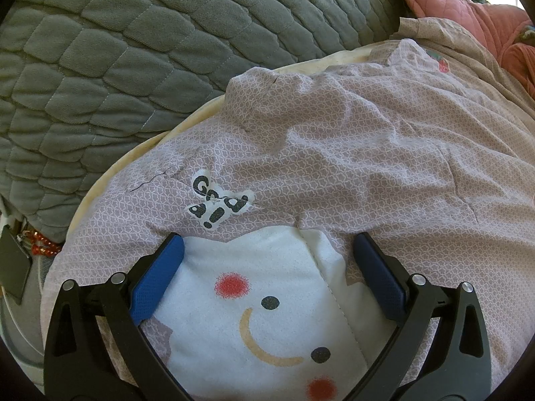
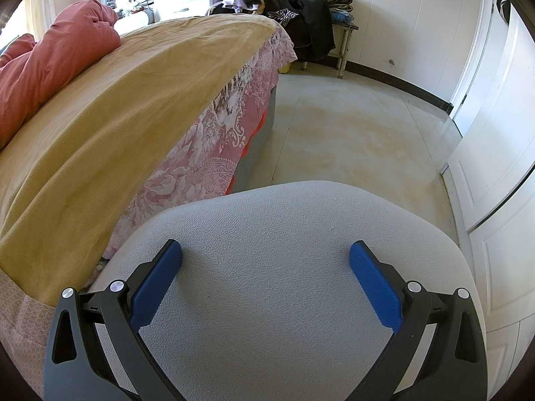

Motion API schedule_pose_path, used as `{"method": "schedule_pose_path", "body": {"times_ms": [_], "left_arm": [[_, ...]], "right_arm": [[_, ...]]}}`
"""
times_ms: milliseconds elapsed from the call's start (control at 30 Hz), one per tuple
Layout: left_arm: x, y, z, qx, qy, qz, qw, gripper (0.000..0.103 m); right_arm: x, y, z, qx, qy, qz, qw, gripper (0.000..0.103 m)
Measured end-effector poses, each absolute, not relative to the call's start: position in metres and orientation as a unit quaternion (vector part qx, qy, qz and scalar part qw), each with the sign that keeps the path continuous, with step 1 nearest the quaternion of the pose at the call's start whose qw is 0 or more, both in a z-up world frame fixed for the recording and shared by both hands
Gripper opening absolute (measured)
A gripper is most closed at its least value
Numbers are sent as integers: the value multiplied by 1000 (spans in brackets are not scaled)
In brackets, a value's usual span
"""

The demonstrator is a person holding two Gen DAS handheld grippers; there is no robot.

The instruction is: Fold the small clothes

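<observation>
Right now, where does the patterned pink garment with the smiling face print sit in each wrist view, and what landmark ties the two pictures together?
Left wrist: the patterned pink garment fills the centre and right, its smiling face patch between the open left gripper fingers.
Right wrist: only a strip of similar patterned fabric at the lower left edge; the face is not in view.
Shared landmark: the salmon-red quilt.

The bed (image 2: pixel 100 127) carries a yellow blanket (image 2: pixel 140 77); on it lie a mauve patterned garment (image 1: pixel 334 153) spread out and a bunched pink quilt (image 2: pixel 57 56) at the far end.
</observation>
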State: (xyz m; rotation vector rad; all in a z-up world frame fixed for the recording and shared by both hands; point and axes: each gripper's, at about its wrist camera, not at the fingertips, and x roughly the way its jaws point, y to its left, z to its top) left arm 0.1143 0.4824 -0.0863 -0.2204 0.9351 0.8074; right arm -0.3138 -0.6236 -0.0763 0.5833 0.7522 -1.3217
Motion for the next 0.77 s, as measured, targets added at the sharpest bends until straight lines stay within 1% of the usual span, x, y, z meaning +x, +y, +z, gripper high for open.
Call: {"method": "schedule_pose_path", "body": {"times_ms": [100, 767], "left_arm": [[122, 481, -88, -94, 448, 382, 803, 95], [113, 480, -87, -100, 440, 379, 808, 95]], "right_arm": [[-314, -623, -76, 260, 336, -590, 686, 99], [-314, -623, -76, 260, 336, -590, 686, 99]]}}
